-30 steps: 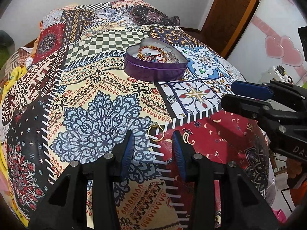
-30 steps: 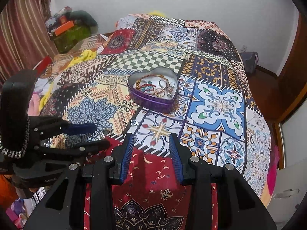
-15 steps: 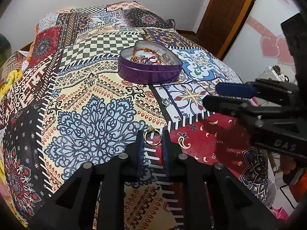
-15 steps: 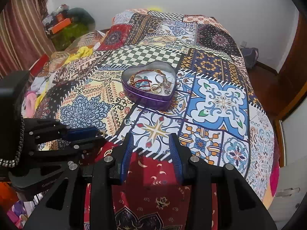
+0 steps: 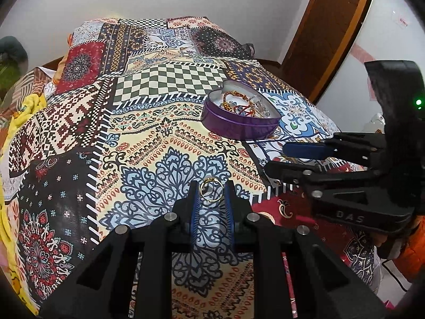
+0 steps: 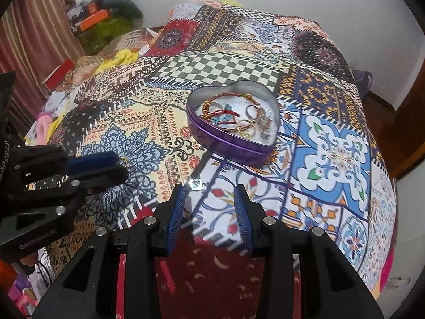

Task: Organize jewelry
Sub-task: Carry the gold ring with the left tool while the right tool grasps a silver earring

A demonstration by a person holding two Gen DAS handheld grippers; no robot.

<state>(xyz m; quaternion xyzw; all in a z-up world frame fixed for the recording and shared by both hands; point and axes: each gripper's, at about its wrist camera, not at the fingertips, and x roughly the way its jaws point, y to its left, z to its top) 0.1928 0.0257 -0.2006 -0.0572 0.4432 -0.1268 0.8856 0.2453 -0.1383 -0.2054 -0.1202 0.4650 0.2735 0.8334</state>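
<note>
Gold ring (image 5: pixel 211 190) sat pinched between the narrowed jaws of the left gripper (image 5: pixel 211 194), raised above the patterned bedspread (image 5: pixel 148 143). Ahead of those jaws, to the right, stood a purple heart-shaped tin (image 5: pixel 240 117) holding bracelets and rings. The right gripper (image 6: pixel 209 195) held its jaws wide, with a small silver ring (image 6: pixel 195 184) lying just beyond its left fingertip.

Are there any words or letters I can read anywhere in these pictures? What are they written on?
"DAS": raised letters on the black body of the right gripper, seen from the left wrist camera.
Raised letters on the left gripper body, in the right wrist view: too blurred to read.
Red mark on a sticker on the wall: too small to read.
</note>
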